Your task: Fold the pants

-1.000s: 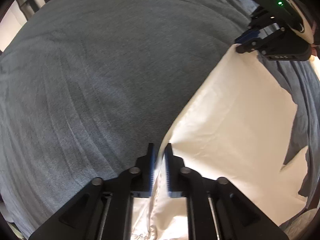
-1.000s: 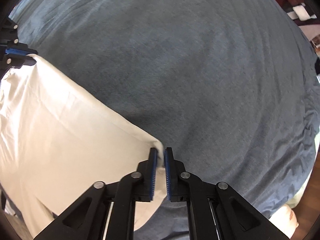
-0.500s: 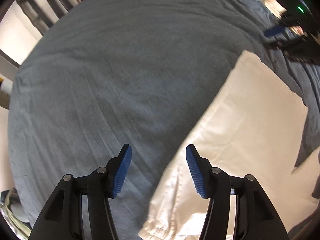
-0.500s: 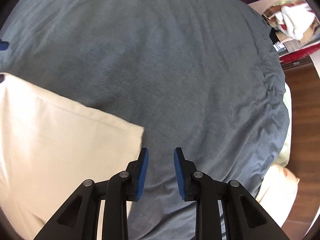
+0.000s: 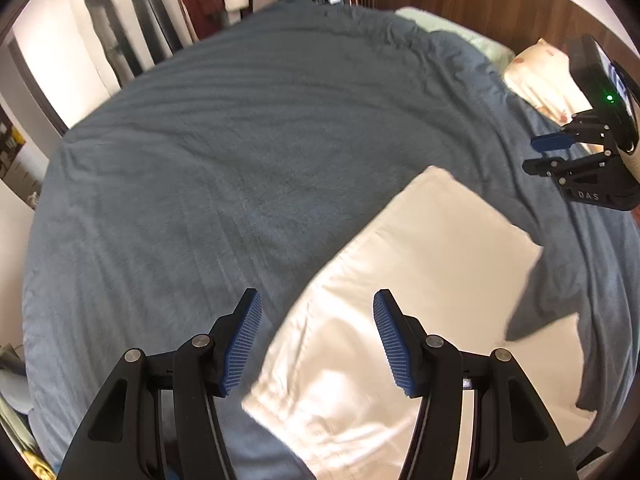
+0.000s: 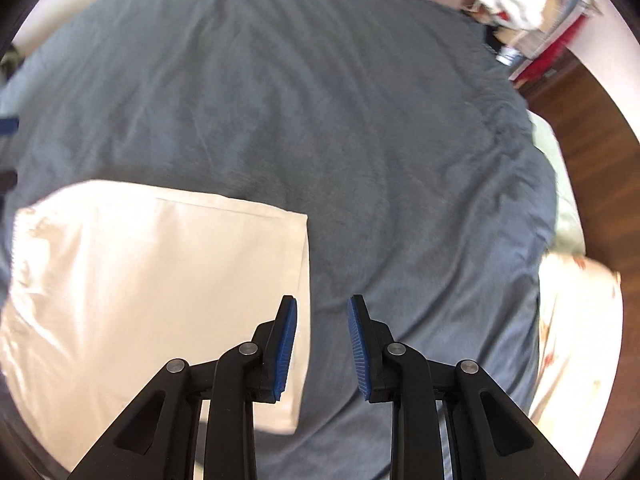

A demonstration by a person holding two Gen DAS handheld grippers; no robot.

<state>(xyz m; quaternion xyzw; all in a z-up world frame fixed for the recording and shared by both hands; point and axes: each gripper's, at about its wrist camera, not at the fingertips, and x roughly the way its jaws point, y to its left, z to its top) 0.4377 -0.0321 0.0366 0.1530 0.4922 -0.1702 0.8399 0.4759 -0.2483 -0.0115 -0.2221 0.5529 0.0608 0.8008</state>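
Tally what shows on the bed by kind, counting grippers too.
Cream pants: 1
Grey bedspread: 1
Patterned pillows: 1
Pale green pillows: 1
Grippers, both open and empty: 2, left gripper, right gripper
Total: 6

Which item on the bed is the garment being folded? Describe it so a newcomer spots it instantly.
Start from the grey-blue bedspread covering the bed. On its near side lie the pants, folded flat into a rectangle. They are the only cream cloth on the spread; the pale pillows sit off at its edge.
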